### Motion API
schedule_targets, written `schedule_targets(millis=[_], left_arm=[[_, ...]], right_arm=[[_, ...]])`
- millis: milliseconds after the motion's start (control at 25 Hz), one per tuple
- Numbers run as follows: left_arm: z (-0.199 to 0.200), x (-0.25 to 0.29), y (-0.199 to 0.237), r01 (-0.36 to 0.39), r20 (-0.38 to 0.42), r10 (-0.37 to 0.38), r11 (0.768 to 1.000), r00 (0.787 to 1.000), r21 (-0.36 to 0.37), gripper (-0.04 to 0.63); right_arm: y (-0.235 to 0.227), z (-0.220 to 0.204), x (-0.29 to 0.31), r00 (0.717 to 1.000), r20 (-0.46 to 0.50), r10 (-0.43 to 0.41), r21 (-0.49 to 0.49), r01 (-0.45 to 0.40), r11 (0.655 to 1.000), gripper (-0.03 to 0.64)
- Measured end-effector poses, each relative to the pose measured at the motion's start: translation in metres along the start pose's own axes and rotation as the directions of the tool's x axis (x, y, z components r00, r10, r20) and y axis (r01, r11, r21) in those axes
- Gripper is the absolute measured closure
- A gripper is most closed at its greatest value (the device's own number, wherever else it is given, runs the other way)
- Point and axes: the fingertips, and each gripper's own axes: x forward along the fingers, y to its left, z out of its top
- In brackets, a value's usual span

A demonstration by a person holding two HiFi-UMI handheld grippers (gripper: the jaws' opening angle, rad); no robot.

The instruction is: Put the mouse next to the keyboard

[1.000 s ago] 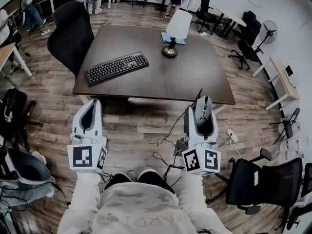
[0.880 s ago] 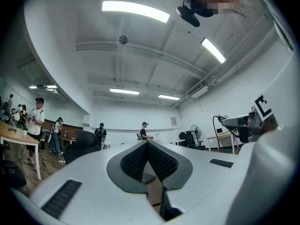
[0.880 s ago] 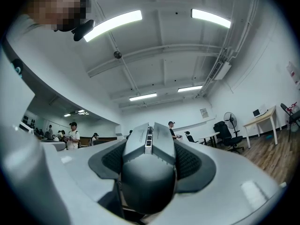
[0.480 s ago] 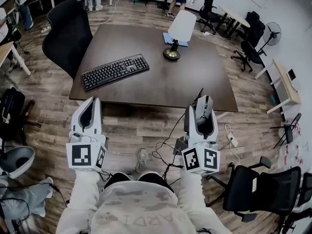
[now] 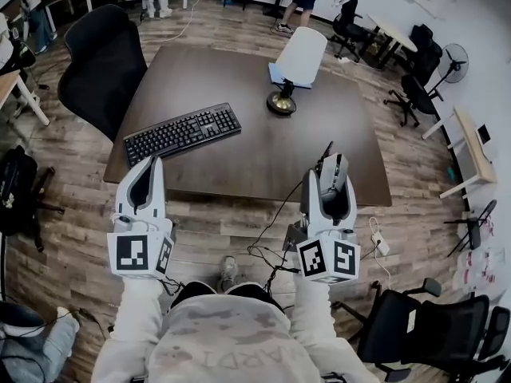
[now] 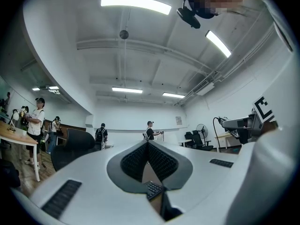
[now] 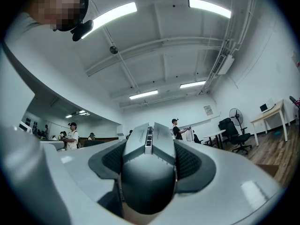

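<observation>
Presently the right gripper (image 5: 333,164) pinches one mouse (image 7: 149,184); the left gripper (image 5: 153,163) is pressed together; one keyboard (image 5: 182,132) on the table (image 5: 263,154).

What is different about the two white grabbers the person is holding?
The right gripper is shut on the grey mouse, while the left gripper is shut with nothing between its jaws. The left gripper points toward the keyboard, while the right gripper is at the other side of the table, away from the keyboard. Both are white, carry a marker cube and point forward at the table's near edge.
</observation>
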Motion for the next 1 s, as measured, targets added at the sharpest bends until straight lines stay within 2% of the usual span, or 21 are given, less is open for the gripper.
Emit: schedule_targets(millis=[520, 1000], left_arm=[[-0.014, 0.090, -0.015, -0.047, -0.003, 0.047, 0.999, 0.999, 0.012, 0.589], [-0.026, 0.129, -0.022, -0.078, -0.026, 0.078, 0.997, 0.997, 0.018, 0.589]], right_arm=[[-0.050, -0.020, 0.092, 0.999, -0.011, 0.052, 0.035, -0.052, 0.998, 0.305], [-0.071, -0.041, 0.139, 0.995, -0.045, 0.088, 0.072, -0.085, 0.994, 0.305]])
